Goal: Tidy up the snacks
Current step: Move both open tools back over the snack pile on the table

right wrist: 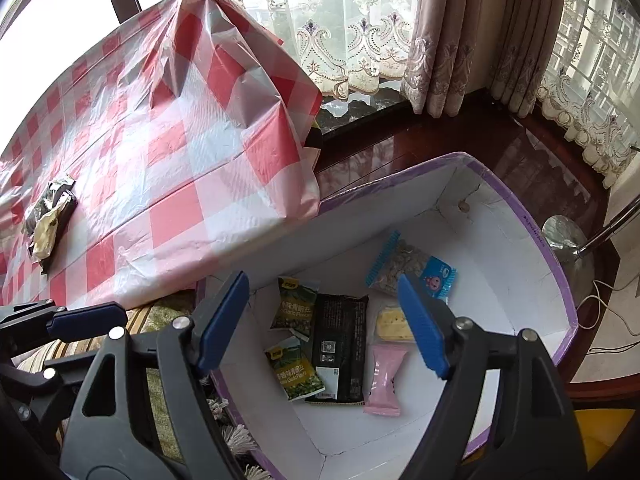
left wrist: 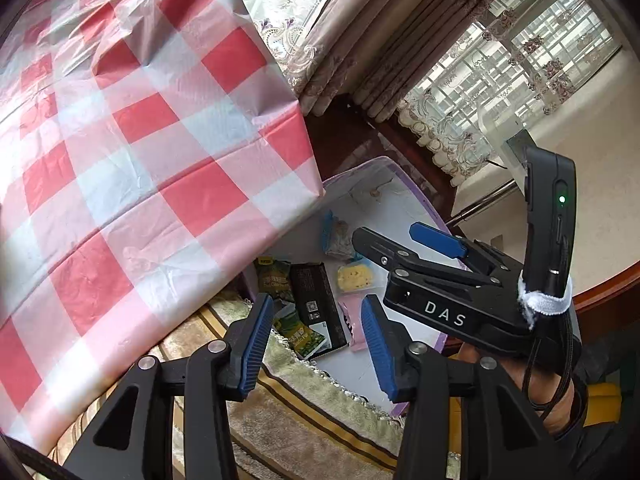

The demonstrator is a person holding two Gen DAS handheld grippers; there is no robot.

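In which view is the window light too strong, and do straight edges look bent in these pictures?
Right wrist view: the window at top left is blown out to white, and the box rim bows strongly. Left wrist view: the window is bright but its grid still shows; the tablecloth checks curve toward the dark round border.

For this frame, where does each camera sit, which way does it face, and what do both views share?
Left wrist: on the left gripper, looking steeply down past the checked tablecloth into the purple-edged box; right gripper and a hand show.
Right wrist: on the right gripper, looking down into the box; left gripper at left edge.
Shared: box, black packet, green packets, tablecloth.
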